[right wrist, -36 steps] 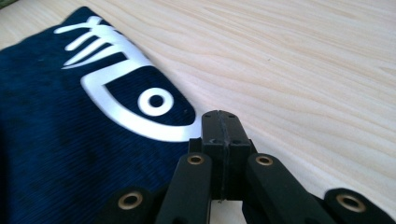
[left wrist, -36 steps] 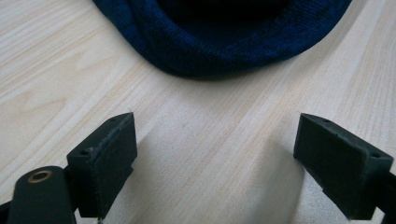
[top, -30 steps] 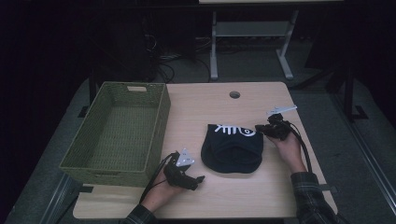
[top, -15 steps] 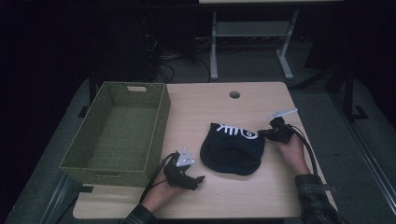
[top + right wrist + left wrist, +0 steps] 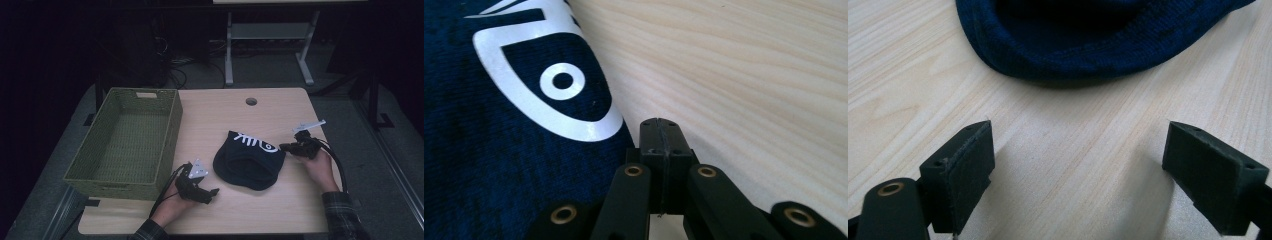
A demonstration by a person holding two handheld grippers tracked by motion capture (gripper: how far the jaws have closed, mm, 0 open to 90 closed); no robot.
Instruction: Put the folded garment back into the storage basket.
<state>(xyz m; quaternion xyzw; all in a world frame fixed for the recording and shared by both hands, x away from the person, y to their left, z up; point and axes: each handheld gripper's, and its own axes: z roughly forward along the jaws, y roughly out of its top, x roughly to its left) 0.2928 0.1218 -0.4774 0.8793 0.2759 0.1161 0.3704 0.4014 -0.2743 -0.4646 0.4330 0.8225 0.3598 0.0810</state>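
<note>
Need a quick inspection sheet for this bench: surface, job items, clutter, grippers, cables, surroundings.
Surface: light wood table, with a round hole near its far edge.
Job's things: dark blue knit hat with a white print, lying flat between the grippers; green woven basket at the left, nothing in it.
Clutter: nothing seen.
Grippers: left gripper has jaws open, low over bare wood just short of the hat's edge, nothing between them. Right gripper has jaws shut at the hat's printed edge; whether fabric is pinched cannot be told.
Cables: one black cable trails from the right gripper, another from the left; more lie on the floor beyond.
Surroundings: dark room, grey metal frame behind the table.
</note>
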